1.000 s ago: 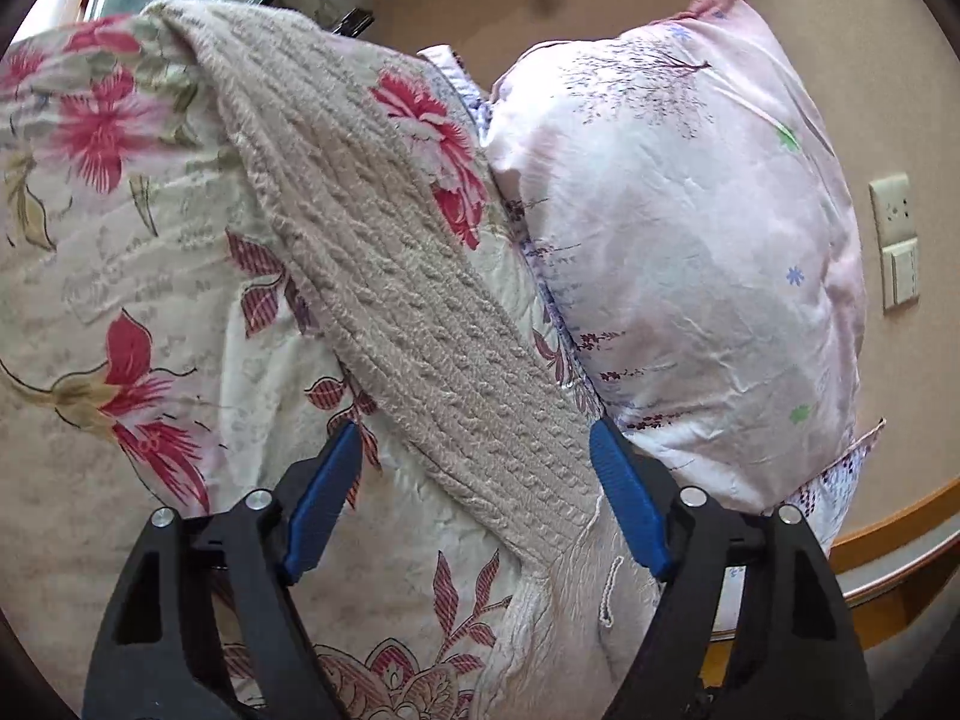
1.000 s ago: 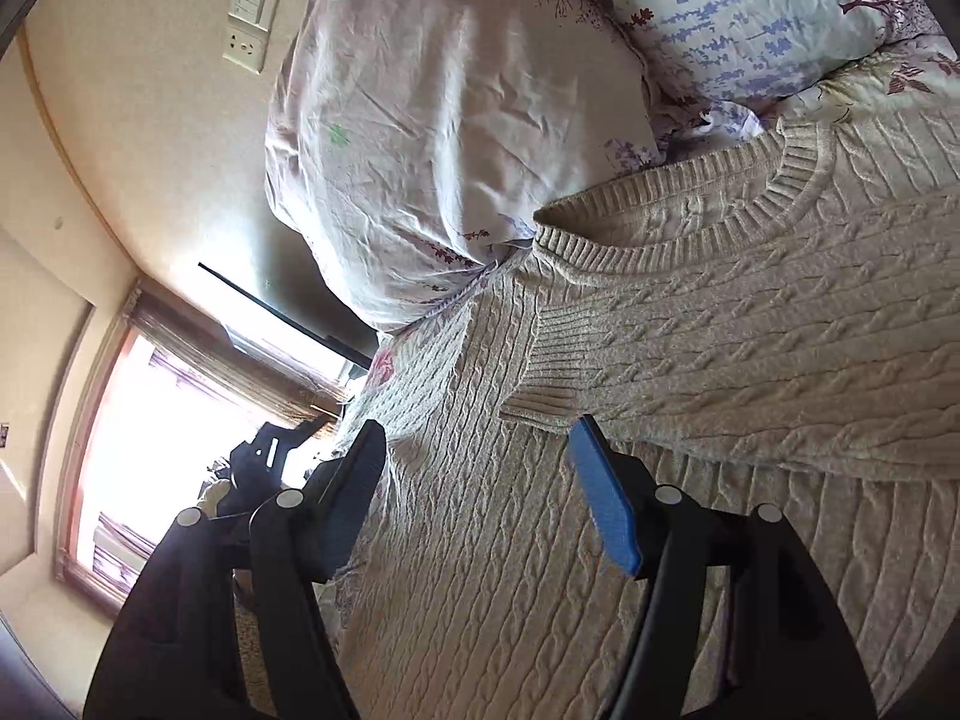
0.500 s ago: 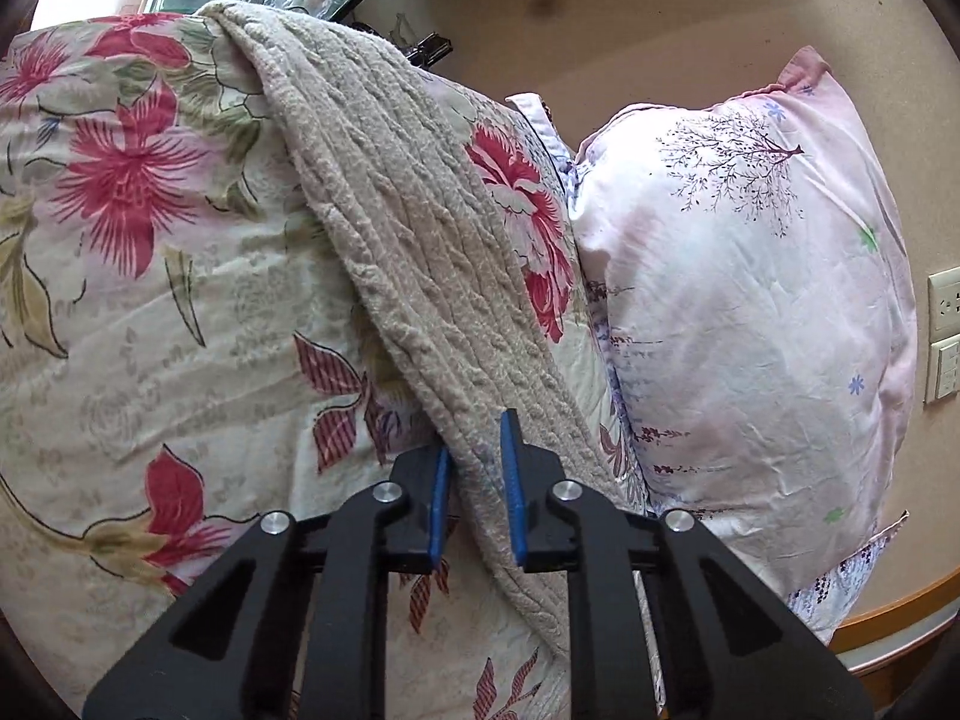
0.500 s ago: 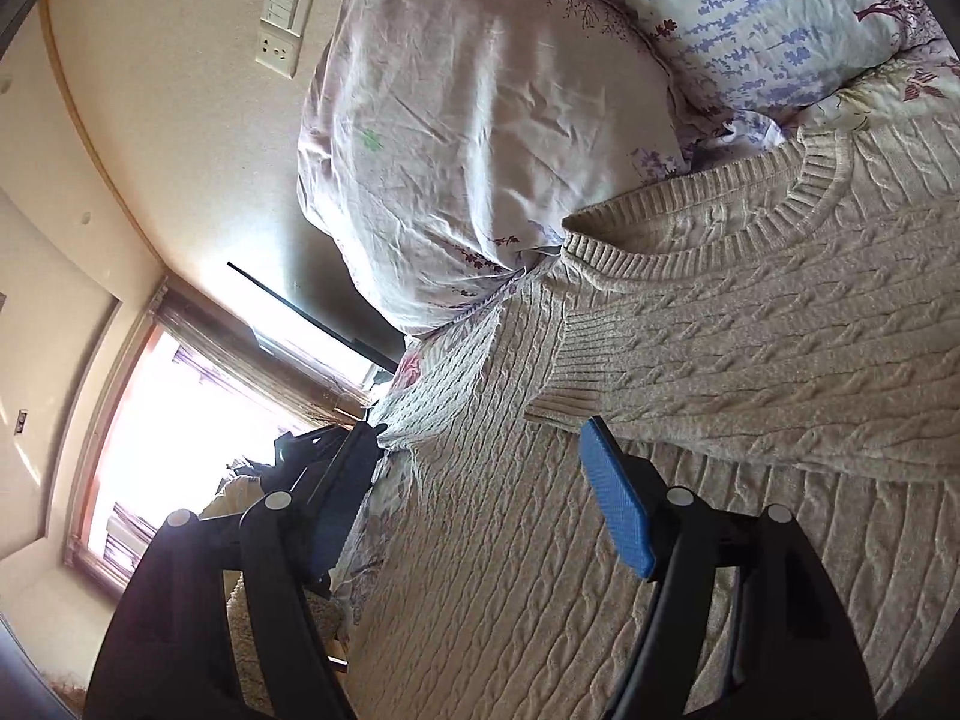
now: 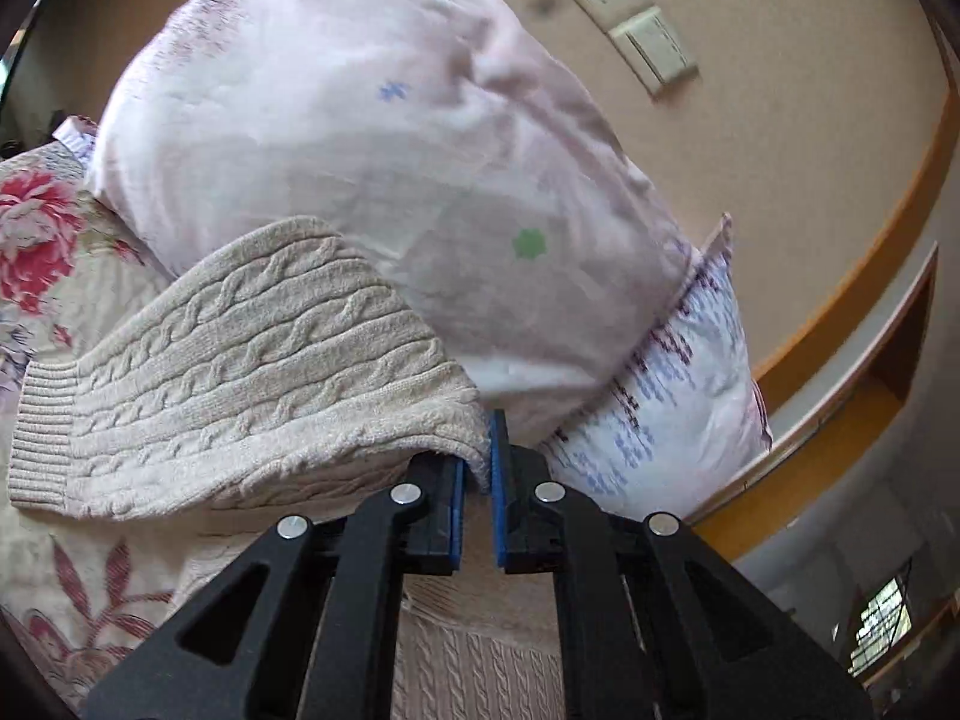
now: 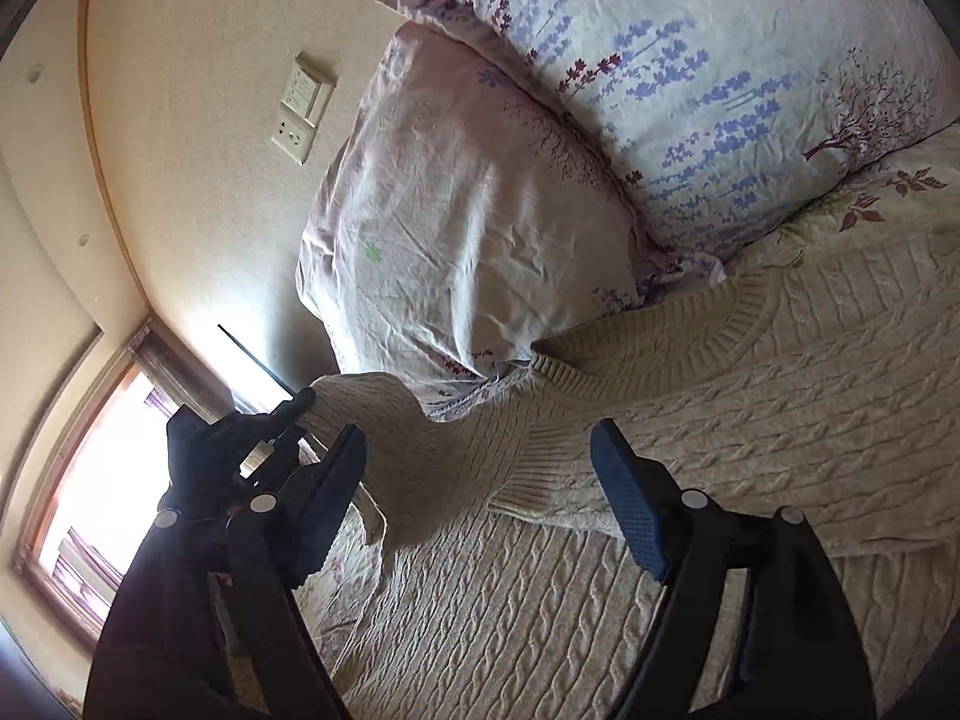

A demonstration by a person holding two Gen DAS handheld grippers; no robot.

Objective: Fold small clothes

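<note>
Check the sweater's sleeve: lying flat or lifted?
Lifted: the left gripper is shut on the sleeve, which hangs raised above the bedspread.

Two hand-held claws above a cable-knit sweater [image 6: 750, 396] on a bed.
The left claw [image 5: 477, 468] is clamped on a lifted sleeve [image 5: 252, 372] of the sweater, its blue pads [image 5: 497, 480] pinching the knit fold just below a pink pillow. The right claw [image 6: 480, 516] hovers over the sweater's body with nothing between its pads; its jaws stand wide and have just been opening.
</note>
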